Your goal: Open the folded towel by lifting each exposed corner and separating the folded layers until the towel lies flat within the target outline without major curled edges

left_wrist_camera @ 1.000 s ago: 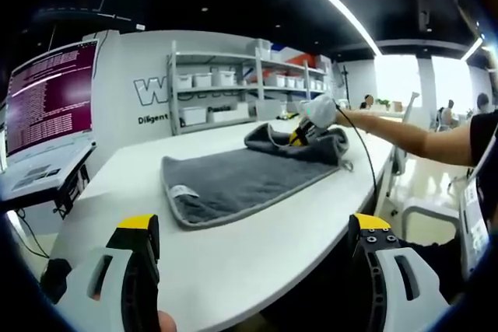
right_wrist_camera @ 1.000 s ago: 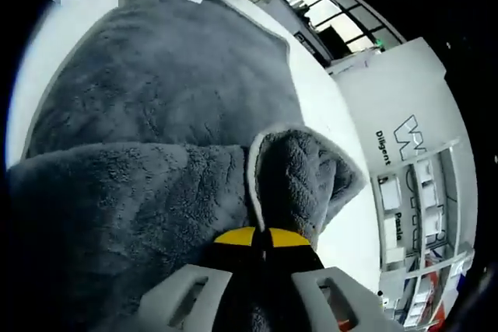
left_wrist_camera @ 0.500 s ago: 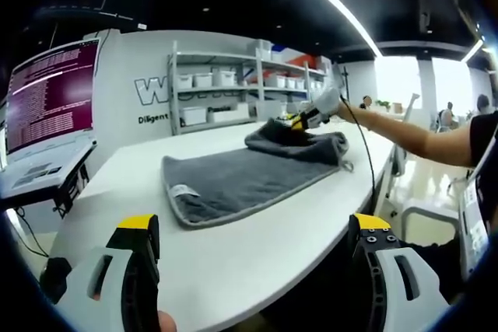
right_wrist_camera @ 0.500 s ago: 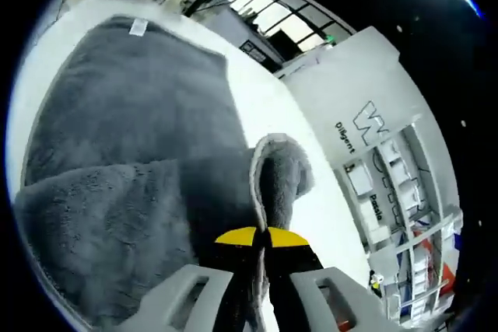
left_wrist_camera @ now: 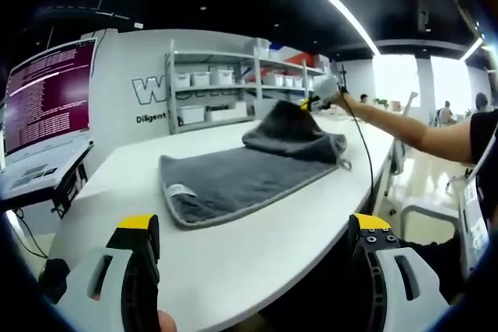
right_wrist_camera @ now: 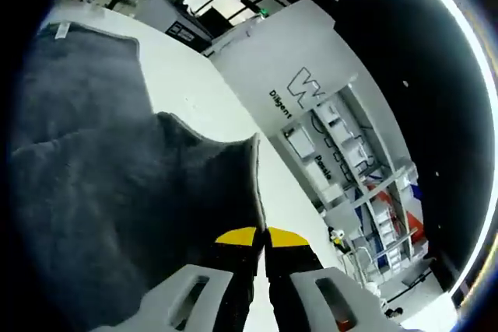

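Note:
A grey towel (left_wrist_camera: 233,172) lies on the white table (left_wrist_camera: 257,246), its near part flat with a white label at the corner, its far part folded over. My right gripper (left_wrist_camera: 311,103) is shut on the far folded corner and holds it up in a peak above the table. In the right gripper view the yellow-tipped jaws (right_wrist_camera: 261,237) pinch the towel's pale edge (right_wrist_camera: 254,172), and the grey cloth (right_wrist_camera: 93,184) hangs down to the left. My left gripper (left_wrist_camera: 253,227) stands open at the near table edge, well short of the towel, with nothing between its fingers.
A monitor with purple text (left_wrist_camera: 45,95) stands at the left on a side desk. Shelves with white bins (left_wrist_camera: 226,87) line the far wall. A person's outstretched arm (left_wrist_camera: 412,136) reaches in from the right. A chair (left_wrist_camera: 420,207) stands beyond the table's right edge.
My right gripper has risen and drawn the pinched corner up and away, so the folded layer has lifted into a peak. The left gripper has not moved.

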